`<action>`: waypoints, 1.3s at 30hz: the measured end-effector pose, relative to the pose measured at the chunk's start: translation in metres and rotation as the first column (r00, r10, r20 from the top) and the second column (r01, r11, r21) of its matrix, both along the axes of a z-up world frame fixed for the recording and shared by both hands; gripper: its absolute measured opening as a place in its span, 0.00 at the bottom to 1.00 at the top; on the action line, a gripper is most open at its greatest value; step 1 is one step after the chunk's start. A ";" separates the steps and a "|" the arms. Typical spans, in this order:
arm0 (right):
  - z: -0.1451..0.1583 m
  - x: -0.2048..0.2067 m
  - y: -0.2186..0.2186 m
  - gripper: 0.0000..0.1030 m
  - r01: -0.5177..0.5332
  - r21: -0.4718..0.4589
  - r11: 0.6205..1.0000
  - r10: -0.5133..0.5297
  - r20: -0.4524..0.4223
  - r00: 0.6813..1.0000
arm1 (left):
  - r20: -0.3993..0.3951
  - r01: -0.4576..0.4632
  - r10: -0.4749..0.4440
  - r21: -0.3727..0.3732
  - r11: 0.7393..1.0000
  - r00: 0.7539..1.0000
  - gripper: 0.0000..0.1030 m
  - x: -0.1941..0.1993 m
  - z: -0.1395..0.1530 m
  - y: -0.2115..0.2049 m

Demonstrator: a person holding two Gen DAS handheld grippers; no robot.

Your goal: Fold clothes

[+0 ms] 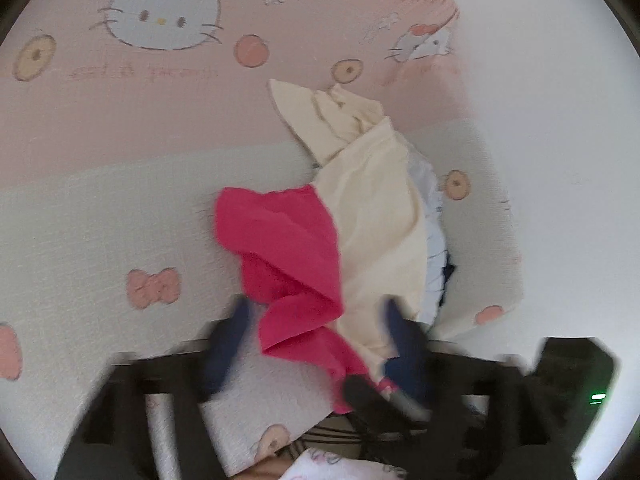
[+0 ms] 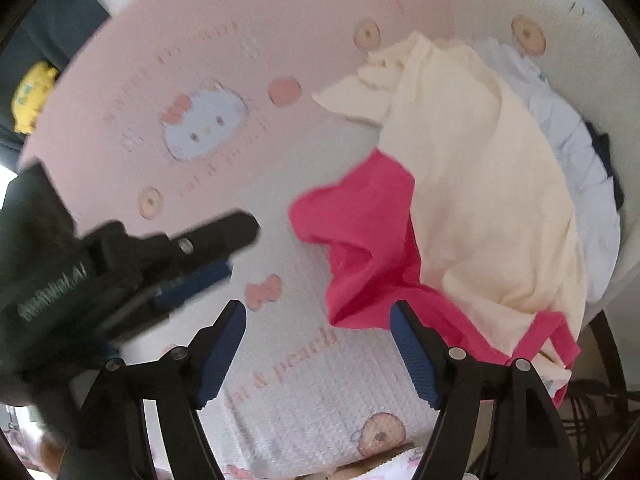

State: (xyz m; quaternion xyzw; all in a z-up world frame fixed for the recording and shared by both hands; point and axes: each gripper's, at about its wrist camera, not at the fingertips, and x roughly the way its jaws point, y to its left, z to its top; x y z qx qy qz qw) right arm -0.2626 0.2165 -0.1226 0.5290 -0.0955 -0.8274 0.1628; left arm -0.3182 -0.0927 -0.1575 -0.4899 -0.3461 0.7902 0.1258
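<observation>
both claws spread, gripping nothing; right claw (image 2: 318,312) has the crumpled pink garment (image 2: 360,236) at its 2 o'clock, under the cream one (image 2: 480,184); left claw (image 1: 316,308) should pinch one edge only

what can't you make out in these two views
- Left gripper: blurred by motion in the left wrist view, grip unclear.
- White garment and dark garment: mostly buried under the cream garment.
- Pink garment: lower end hidden behind the right gripper fingers.
- Yellow item: blurred at the frame edge.
</observation>
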 end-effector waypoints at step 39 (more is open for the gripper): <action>-0.106 -0.111 0.143 0.77 0.310 0.168 0.936 -0.342 0.216 0.915 | 0.094 0.175 -0.156 -0.255 0.951 0.983 0.75 -0.071 -0.076 0.094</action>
